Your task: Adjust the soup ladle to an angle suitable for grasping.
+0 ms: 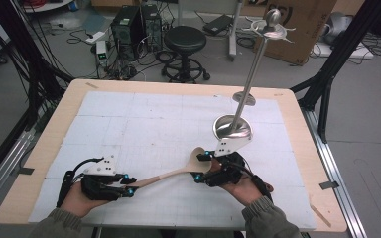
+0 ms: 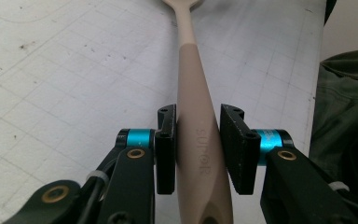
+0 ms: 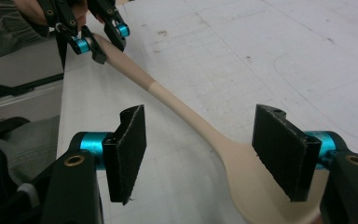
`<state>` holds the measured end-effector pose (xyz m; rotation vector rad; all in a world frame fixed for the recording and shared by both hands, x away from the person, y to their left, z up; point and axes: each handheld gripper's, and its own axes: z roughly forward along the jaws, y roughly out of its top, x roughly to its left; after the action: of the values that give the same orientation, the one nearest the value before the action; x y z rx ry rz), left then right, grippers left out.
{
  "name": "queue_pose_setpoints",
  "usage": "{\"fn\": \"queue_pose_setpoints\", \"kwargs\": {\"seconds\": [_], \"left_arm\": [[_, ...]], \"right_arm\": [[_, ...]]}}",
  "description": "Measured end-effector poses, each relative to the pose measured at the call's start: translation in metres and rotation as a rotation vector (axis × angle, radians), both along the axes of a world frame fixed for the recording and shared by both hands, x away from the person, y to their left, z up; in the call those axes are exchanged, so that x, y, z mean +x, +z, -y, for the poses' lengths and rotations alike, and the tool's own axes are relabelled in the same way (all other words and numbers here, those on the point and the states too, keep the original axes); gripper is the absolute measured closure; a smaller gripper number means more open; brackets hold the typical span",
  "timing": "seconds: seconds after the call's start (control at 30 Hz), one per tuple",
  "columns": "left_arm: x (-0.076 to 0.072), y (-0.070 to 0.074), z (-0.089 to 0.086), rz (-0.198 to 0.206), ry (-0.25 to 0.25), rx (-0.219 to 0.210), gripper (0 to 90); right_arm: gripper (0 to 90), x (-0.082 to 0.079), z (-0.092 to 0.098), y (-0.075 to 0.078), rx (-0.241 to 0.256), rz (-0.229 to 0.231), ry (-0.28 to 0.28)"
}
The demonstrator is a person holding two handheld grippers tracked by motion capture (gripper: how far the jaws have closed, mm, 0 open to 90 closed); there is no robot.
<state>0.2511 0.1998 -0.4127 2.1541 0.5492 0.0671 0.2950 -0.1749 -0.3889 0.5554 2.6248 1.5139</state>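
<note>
At lower left, your left gripper [image 1: 127,185] is clamping the spoon [image 1: 176,172] handle; its end is running off frame. At lower centre, your right gripper [image 1: 202,166] is standing open astride the bowl, partly hiding it.

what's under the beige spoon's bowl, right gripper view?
Under the bowl of the long beige plastic spoon: the white gridded mat, and the bowl seems raised off it. The patch directly beneath is hidden. The right gripper stands open around the bowl.
</note>
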Motion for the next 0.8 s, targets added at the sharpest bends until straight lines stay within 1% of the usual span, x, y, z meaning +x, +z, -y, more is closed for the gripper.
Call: {"fn": "queue_pose_setpoints", "kwargs": {"seconds": [0.17,0.23,0.37,0.57,0.8], "left_arm": [[-0.002,0.001,0.004,0.003,-0.035,0.001,68.2],[-0.002,0.002,0.005,0.000,-0.041,0.000,68.2],[-0.002,0.002,0.005,-0.005,-0.048,-0.001,68.2],[-0.003,0.003,0.011,-0.008,-0.089,0.005,68.1],[-0.003,0.005,0.017,-0.006,-0.114,0.002,68.1]], "right_arm": [[33.3,0.002,-0.013,-0.002,-0.011,0.004,0.031],[33.1,0.002,-0.018,-0.003,-0.016,-0.008,0.042],[33.1,0.003,-0.026,-0.005,-0.024,-0.010,0.064],[33.1,0.003,-0.038,-0.009,-0.043,-0.025,0.098],[33.0,0.001,-0.049,-0.015,-0.079,-0.035,0.140]]}}
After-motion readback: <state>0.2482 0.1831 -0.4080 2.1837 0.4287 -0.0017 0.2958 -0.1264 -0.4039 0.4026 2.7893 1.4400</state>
